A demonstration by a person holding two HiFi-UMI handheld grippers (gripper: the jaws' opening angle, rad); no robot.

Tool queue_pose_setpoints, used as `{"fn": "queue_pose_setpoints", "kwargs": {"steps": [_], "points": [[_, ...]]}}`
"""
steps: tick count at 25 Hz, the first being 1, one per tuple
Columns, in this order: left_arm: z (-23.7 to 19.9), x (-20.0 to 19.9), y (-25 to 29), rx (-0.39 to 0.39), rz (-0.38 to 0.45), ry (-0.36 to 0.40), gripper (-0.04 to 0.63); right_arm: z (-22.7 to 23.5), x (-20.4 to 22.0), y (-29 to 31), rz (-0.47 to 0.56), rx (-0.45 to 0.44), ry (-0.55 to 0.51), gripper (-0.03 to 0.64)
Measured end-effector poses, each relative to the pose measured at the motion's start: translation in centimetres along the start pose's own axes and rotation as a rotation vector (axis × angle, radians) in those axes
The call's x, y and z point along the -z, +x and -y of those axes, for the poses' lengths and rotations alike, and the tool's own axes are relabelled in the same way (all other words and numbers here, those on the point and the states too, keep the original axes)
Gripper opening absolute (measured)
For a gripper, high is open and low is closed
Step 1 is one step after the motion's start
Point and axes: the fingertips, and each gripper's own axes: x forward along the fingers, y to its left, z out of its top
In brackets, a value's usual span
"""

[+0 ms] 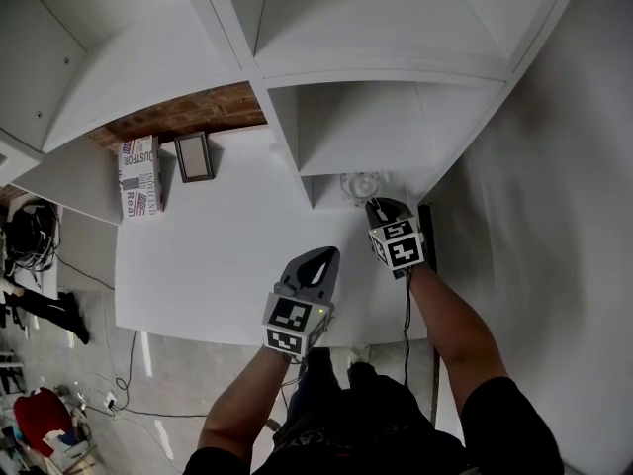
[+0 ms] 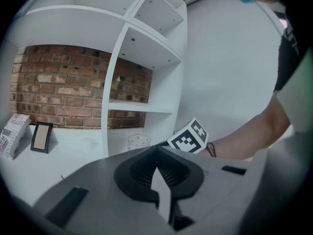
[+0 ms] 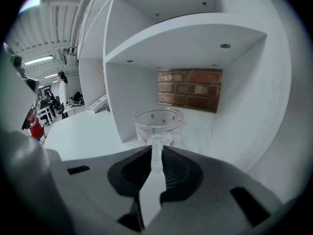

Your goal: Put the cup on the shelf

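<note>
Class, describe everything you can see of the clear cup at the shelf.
The cup is clear, glass-like, with small red dots round its wall, and looks empty. It stands upright, mouth up, in a bottom compartment of the white shelf, brick behind it. The right gripper has its jaws shut on its near side, apparently a handle. Whether its base rests on the board cannot be told.

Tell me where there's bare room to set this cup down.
Compartment floor around the cup in the right gripper is bare to the brick wall. Tabletop left of the divider is open; a box and picture frame crowd its far corner.
</note>
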Motion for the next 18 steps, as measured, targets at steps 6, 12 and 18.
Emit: {"fn": "queue_pose_setpoints", "kwargs": {"steps": [6,12,18], "points": [[-0.7,0.5,0.4,-0.011,-0.009,-0.007,0.003,0.8,0.5,2.3,-0.023,0.02,0.028,0.043],[-1.0,0.9,0.6,-0.017,-0.017,-0.014,0.003,1.7,0.4,3.7,-0.032,0.033,0.041,0.043],[-1.3,1.2,1.0,-0.018,-0.013,-0.029,0.003,2.1,0.4,4.8,-0.025,0.035,0.057,0.043]]}}
